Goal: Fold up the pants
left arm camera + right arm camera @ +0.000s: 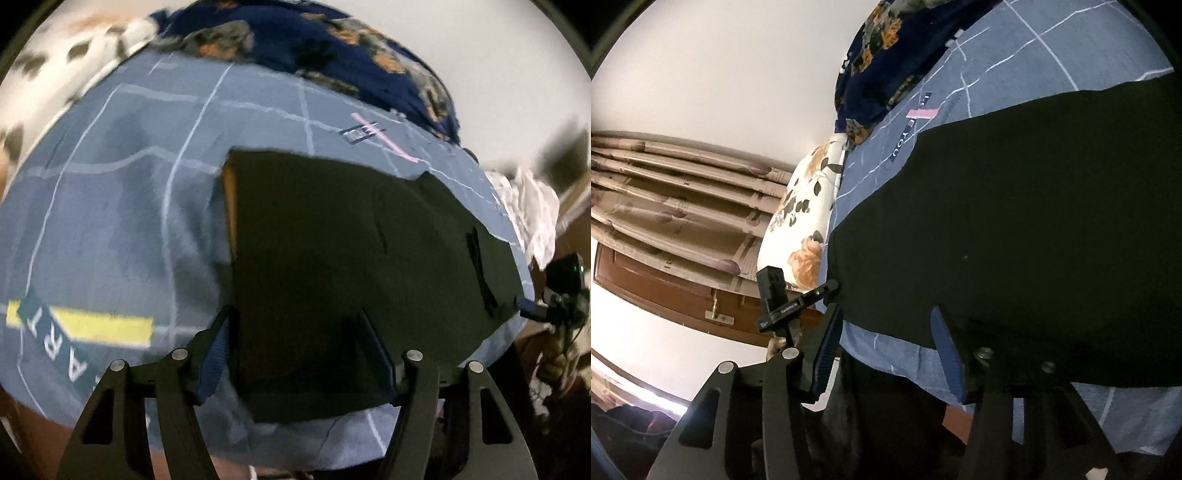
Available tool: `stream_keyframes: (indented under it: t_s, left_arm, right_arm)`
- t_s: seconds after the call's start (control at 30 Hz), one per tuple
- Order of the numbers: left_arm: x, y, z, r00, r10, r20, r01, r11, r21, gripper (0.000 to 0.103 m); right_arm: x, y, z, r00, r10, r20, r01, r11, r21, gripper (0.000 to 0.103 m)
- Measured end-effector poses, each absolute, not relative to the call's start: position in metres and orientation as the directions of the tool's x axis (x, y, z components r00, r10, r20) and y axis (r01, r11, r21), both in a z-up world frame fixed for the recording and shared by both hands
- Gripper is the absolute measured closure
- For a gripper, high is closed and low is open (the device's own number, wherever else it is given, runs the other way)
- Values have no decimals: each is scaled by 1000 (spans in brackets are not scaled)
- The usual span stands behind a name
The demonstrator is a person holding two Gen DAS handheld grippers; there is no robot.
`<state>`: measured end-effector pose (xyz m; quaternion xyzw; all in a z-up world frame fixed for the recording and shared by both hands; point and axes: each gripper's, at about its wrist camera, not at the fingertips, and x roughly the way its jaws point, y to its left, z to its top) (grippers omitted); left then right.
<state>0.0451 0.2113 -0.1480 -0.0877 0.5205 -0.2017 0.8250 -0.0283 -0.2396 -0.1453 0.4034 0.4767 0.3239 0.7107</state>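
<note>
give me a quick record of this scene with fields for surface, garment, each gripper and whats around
surface: bed with a blue sheet printed with white lines
garment: black pants, folded flat on the sheet
left gripper: open, fingers straddling the near edge of the pants
right gripper: open, at the pants' edge, nothing pinched
around: floral white pillow, dark blue floral blanket at the head of the bed, curtain beyond
fold status: looks partly folded; how many layers is hard to tell
</note>
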Motion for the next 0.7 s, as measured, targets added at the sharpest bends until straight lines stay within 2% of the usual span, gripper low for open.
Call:
stream_keyframes:
  t_s: [0.17, 0.5, 0.57, 0.7]
  left_arm:
    - [59, 219, -153, 385, -448, -807, 198, 894, -402, 37]
    - [47, 214, -159, 302, -447, -842, 260, 889, -378, 37]
    - [48, 212, -158, 300, -452, -840, 258, 886, -385, 53]
    - [52, 220, -154, 307, -478, -823, 219, 877, -428, 71]
  right_arm:
    - [-28, -238, -151, 332, 846, -418, -50, 458, 888, 50]
    - [-29, -240, -153, 339, 849, -406, -31, 441, 897, 44]
    - [-29, -238, -155, 332, 851, -408, -27, 441, 897, 44]
    - [-29, -234, -154, 328, 850, -413, -28, 446, 895, 42]
